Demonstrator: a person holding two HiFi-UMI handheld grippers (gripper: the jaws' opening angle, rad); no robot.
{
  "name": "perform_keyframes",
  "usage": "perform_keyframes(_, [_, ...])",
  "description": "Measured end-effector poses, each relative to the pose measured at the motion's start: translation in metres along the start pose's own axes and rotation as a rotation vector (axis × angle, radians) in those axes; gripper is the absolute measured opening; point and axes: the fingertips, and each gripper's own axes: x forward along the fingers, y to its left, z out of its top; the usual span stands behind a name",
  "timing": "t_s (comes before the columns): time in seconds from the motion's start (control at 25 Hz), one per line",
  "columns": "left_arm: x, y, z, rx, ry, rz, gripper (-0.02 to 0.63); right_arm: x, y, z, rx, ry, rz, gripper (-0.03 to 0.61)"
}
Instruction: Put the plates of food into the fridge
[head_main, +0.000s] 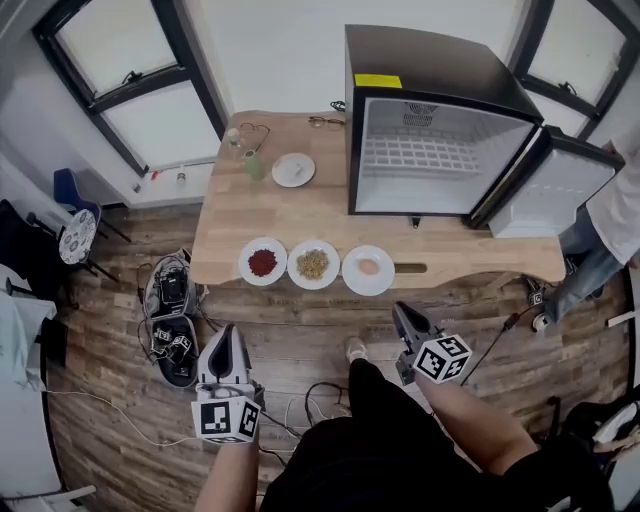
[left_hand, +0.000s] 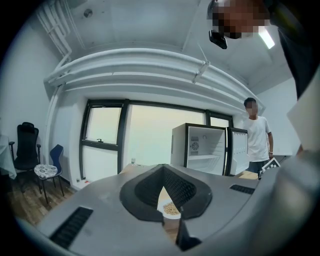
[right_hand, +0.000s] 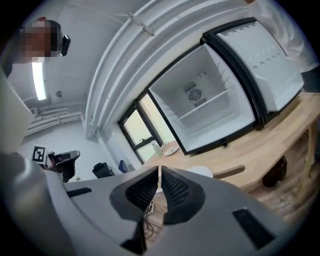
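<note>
Three plates of food (head_main: 313, 265) in row at counter (head_main: 240, 200) front edge, before open fridge (head_main: 430, 60). Left hand-held gripper (head_main: 225, 338) and right hand-held gripper (head_main: 402, 315): jaws together, holding nothing, short of counter. We judge plates stiff, brittle, contents loose: pinch near rim, carry level.

Office-like room, mini fridge (head_main: 430, 90), desk chair (left_hand: 25, 142), floor cables (head_main: 110, 398)
</note>
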Motion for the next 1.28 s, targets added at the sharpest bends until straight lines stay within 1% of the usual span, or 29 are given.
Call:
perform_keyframes(0.32, [0.046,0.009,-0.016,0.01,0.035,-0.009,0.005,0.041,-0.045,-0.041,0.13,0.093,-0.088,0.023])
perform_keyframes(0.48, [0.063,0.01,-0.025,0.019,0.06,-0.01,0.005,0.058,-0.065,-0.058,0.23,0.108,-0.118,0.028])
perform_keyframes(0.52, [0.066,0.01,-0.027,0.02,0.068,-0.01,0.005,0.061,-0.069,-0.063,0.263,0.112,-0.122,0.042])
perform_keyframes(0.6, [0.073,0.009,-0.032,0.024,0.086,-0.013,0.005,0.067,-0.078,-0.074,0.342,0.122,-0.131,0.113])
perform_keyframes(0.64, [0.076,0.009,-0.033,0.027,0.093,-0.016,0.005,0.069,-0.082,-0.079,0.384,0.126,-0.136,0.126])
perform_keyframes(0.76, [0.085,0.008,-0.033,0.041,0.109,-0.021,0.005,0.076,-0.09,-0.09,0.496,0.13,-0.153,0.144])
perform_keyframes(0.92, [0.098,0.002,-0.029,0.058,0.116,-0.027,0.005,0.086,-0.098,-0.102,0.594,0.146,-0.163,0.163])
perform_keyframes(1.04, [0.104,-0.001,-0.025,0.07,0.117,-0.029,0.005,0.094,-0.104,-0.109,0.651,0.158,-0.169,0.163])
perform_keyframes(1.28, [0.109,0.006,-0.025,0.083,0.142,-0.005,0.005,0.105,-0.107,-0.118,0.722,0.183,-0.162,0.161])
